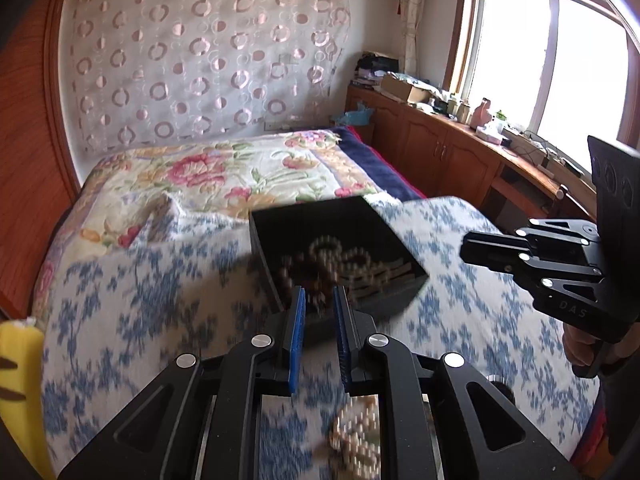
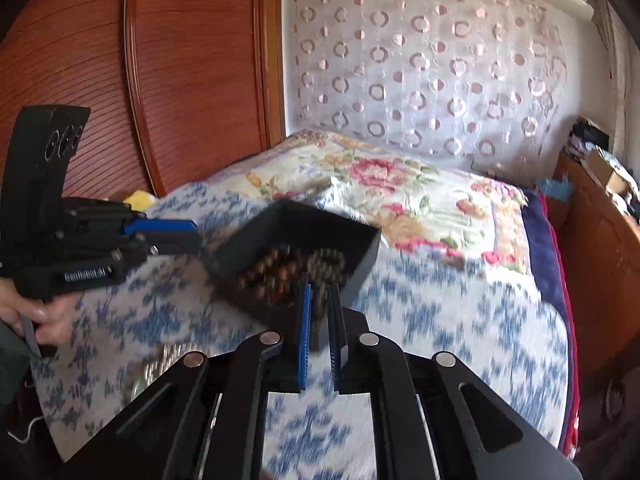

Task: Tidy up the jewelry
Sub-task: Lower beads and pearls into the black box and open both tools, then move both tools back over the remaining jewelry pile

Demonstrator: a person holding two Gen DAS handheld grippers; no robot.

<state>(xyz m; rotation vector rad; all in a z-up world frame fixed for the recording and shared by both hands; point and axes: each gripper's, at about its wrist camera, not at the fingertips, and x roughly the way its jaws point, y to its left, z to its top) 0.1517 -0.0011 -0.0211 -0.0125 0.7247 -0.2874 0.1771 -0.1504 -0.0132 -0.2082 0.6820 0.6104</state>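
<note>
A black open jewelry box [image 1: 280, 232] sits on the blue-flowered bedspread and holds brown bead strings [image 1: 304, 268] and pale pearl strings [image 1: 344, 252]. It also shows in the right wrist view [image 2: 256, 236] with brown beads [image 2: 268, 272]. My left gripper [image 1: 320, 300] hovers at the box's near edge, jaws slightly apart, nothing between them. My right gripper [image 2: 320, 300] is at the box's near corner, jaws narrowly apart and empty; it also appears in the left wrist view [image 1: 468, 248]. A pearl strand [image 1: 356, 436] lies on the bedspread under my left gripper.
The bed carries a floral blanket [image 1: 208, 172] at the far end and a navy blanket edge [image 1: 376, 168]. A wooden wardrobe [image 2: 160, 80] stands left. A wooden cabinet [image 1: 440, 148] with clutter runs under the window. A yellow object [image 1: 20, 368] lies at the left.
</note>
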